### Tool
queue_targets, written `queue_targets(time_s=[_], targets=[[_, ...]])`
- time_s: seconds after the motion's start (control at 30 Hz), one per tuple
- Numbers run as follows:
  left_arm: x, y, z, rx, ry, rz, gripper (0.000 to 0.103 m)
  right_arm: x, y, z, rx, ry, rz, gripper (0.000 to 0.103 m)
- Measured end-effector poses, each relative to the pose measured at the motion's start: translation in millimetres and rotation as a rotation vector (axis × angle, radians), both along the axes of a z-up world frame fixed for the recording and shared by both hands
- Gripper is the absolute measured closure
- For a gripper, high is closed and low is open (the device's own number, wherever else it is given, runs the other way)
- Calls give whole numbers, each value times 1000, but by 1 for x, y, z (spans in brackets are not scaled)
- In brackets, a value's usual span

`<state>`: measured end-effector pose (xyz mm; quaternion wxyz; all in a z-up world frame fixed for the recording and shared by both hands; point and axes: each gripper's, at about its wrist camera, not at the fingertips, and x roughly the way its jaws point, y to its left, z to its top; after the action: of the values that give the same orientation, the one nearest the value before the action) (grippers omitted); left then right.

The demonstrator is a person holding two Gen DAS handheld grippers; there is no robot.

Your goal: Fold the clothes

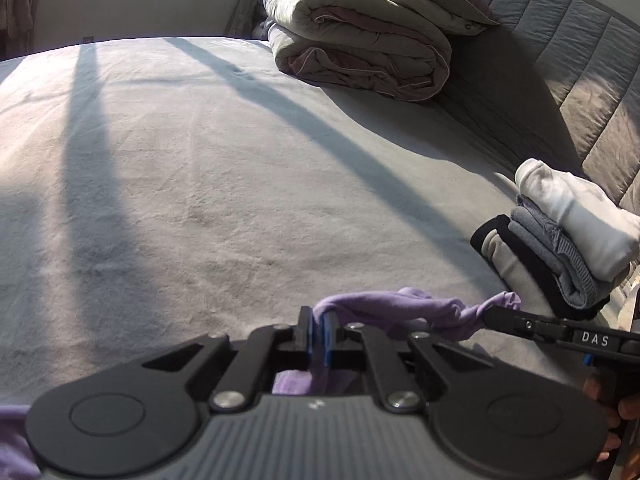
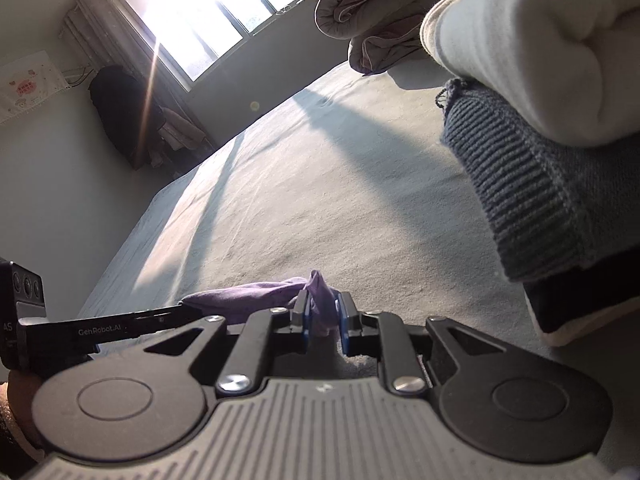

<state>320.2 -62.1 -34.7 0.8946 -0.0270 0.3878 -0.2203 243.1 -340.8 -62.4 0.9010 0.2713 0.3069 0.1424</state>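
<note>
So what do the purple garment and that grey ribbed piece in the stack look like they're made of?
The purple garment looks like thin, matte cotton-type jersey: it bunches into soft, fine folds. The grey ribbed piece appears a thicker knit, perhaps wool or acrylic: coarse ribbing, loose yarn end.

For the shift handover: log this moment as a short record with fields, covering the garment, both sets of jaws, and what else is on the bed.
surface: bed with grey sheet
garment in work: purple garment, bunched, stretched between the two grippers
left gripper: jaws shut on the purple garment
right gripper: jaws slightly apart, purple cloth between them, touching only one pad
folded stack: white on top, grey knit under it, dark item lowest
bedding: rolled quilt by the headboard
</note>
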Motion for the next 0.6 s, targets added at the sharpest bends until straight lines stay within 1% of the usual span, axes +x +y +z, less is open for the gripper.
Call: queue_targets(time_s=[0.07,0.13,0.2,0.23,0.27,0.33,0.4,0.43,0.47,0.53,0.6], targets=[[11,3,0,19,-1,51,97,-1,-1,0,2,0,-5,82],[17,-2,1,85,-24,84,95,-1,-1,0,-9,2,-15,82],[17,-8,4,129,-46,85,85,-1,-4,-2,-10,10,-29,82],[15,-11,7,132,-53,69,76,-1,-5,-3,-6,16,-34,82],[12,-16,10,128,-60,40,64,0,-7,-3,-2,21,-40,82],[2,-27,16,129,-77,-26,55,0,-12,-4,13,26,-45,82],[-8,-40,18,140,-90,-108,51,-2,-14,-2,14,27,-45,82],[-15,-48,18,153,-101,-161,47,-2,-14,-1,13,26,-40,82],[-24,-59,16,184,-125,-229,46,-2,-14,0,12,25,-35,82],[-40,-80,9,269,-178,-332,46,-3,-14,1,15,22,-25,82],[-53,-96,1,348,-236,-412,46,-3,-15,1,19,20,-24,82]])
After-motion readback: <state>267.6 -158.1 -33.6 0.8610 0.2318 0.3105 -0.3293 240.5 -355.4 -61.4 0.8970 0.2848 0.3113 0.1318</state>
